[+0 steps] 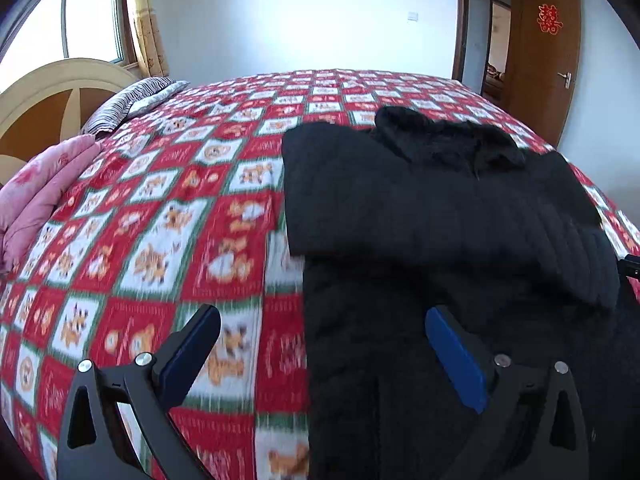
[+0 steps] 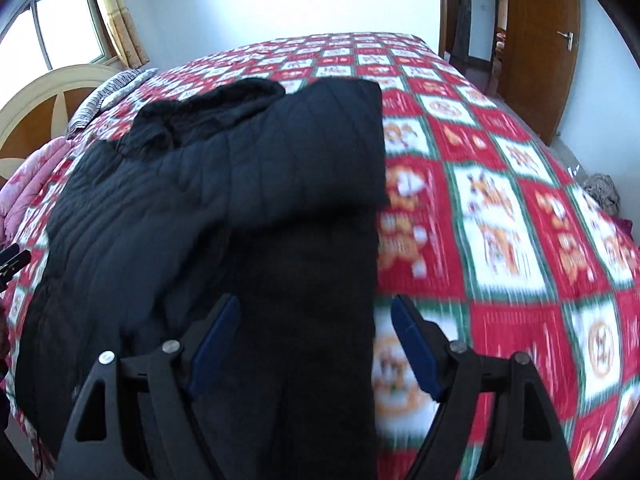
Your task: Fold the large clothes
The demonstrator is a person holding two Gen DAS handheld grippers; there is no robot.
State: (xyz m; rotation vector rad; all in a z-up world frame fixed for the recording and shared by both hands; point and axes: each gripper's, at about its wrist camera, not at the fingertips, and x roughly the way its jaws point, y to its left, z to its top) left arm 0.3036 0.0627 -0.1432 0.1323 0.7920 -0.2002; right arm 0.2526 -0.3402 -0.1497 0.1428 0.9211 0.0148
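Left wrist view: black padded coat [image 1: 440, 216] lies on the checked bedspread [image 1: 160, 240], both sleeves folded across its body. Left gripper [image 1: 322, 344] has fingers apart, holding nothing, above the coat's left edge.

Right wrist view: right gripper [image 2: 314, 328] straddles the coat's right edge, fingers apart, empty. Risk: the bulky sleeve folds may spring open if the hem is lifted unevenly.

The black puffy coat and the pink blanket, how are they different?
The black puffy quilted coat is dark and plain, while the pink folded blanket is light with a faint pattern. The coat lies spread in the middle of the red checked bedspread; the blanket sits at its edge, near the headboard. The coat has a fuzzy hood; the blanket has none. Both are soft and rest on the bed.
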